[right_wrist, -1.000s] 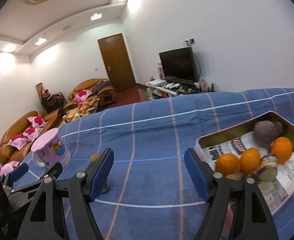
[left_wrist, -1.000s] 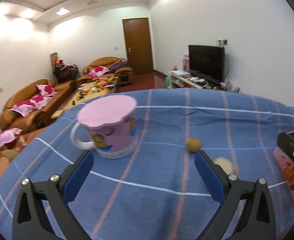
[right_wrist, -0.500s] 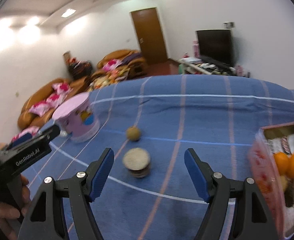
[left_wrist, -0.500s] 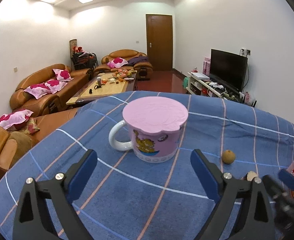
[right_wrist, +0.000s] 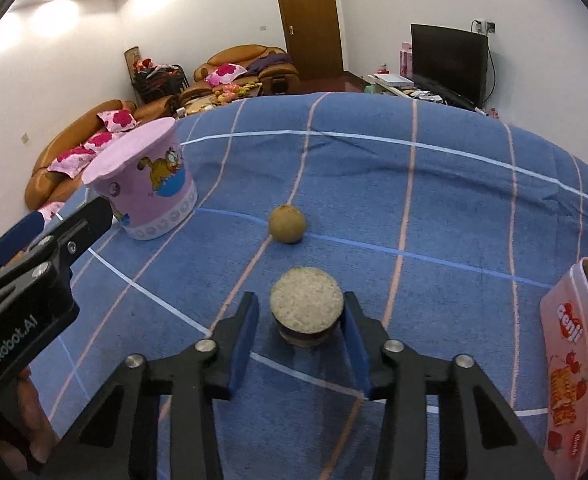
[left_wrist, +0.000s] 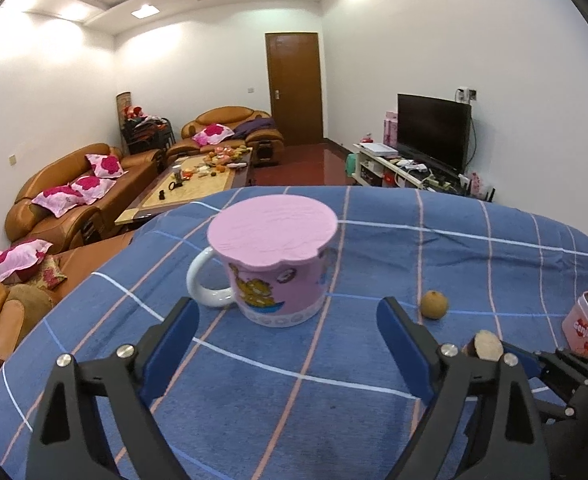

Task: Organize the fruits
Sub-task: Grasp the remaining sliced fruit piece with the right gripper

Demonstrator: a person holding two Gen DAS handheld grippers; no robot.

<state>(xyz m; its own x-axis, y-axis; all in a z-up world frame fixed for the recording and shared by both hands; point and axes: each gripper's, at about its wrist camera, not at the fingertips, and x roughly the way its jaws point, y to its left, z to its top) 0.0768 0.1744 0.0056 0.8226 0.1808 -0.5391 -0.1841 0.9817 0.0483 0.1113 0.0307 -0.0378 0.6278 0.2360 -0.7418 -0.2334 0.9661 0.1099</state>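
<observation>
A cut fruit half [right_wrist: 306, 307], pale flesh up and dark skin below, sits on the blue checked cloth between the fingers of my right gripper [right_wrist: 300, 320]. The jaws have narrowed around it; the right pad touches it, and a small gap shows on the left. It also shows in the left wrist view [left_wrist: 487, 345]. A small round brown fruit [right_wrist: 287, 223] lies just beyond it, also in the left wrist view [left_wrist: 434, 304]. My left gripper [left_wrist: 288, 338] is open and empty, just short of a pink lidded mug [left_wrist: 275, 266].
A pink tin [right_wrist: 570, 364] holding oranges stands at the right edge of the cloth, also in the left wrist view [left_wrist: 586, 326]. The mug [right_wrist: 146, 184] stands left of the fruits. The left gripper's body [right_wrist: 26, 276] is at the left. Sofas, a coffee table and a TV lie beyond.
My right gripper has swung left from the tin, moved up to the cut fruit half and narrowed its jaws around it. My left gripper has turned to face the mug.
</observation>
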